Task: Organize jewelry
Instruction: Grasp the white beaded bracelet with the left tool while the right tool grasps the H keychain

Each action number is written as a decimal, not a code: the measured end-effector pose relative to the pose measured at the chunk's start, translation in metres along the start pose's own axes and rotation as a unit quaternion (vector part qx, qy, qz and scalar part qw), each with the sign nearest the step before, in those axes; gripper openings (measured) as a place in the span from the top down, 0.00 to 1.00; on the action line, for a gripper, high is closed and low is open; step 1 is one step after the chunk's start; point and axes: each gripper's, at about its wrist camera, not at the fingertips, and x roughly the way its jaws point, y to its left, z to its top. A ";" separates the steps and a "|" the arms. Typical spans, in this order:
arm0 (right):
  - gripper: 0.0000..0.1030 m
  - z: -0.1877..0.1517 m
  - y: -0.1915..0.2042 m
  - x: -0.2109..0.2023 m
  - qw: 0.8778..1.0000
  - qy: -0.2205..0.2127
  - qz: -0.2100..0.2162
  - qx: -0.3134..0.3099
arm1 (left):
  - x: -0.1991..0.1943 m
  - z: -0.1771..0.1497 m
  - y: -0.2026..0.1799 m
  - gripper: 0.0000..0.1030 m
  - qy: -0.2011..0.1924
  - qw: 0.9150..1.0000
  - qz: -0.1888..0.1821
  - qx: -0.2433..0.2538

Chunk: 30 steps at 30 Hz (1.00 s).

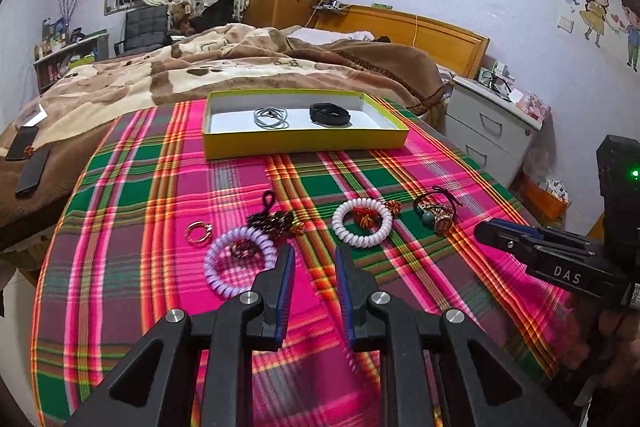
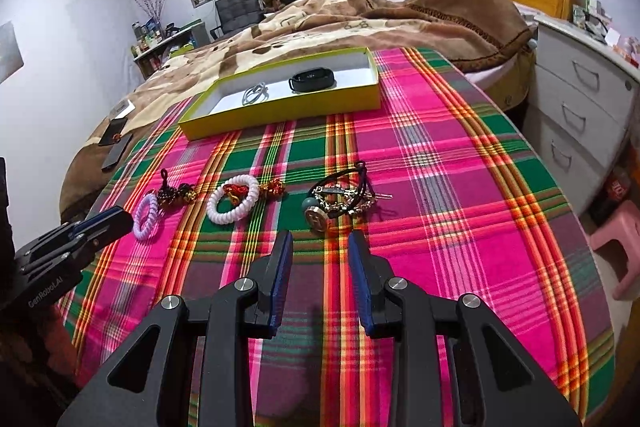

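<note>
Desk is being covered by plaid cloth. Yellow box at far edge is already holding grey cord and black band. Coil ties, ring, tangled jewelry heap are lying unsorted near both tongs, spread, empty. Heap's pieces are being obscured by tangling.

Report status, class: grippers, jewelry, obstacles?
Left gripper open, empty. Right gripper open, empty. Box holds two pieces; white coil band waiting on cloth. Nothing in the way.
</note>
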 end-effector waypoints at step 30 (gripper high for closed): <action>0.78 0.026 -0.023 0.046 0.995 0.047 -0.006 0.082 | 0.101 0.032 -0.020 0.81 0.100 0.995 0.008 0.021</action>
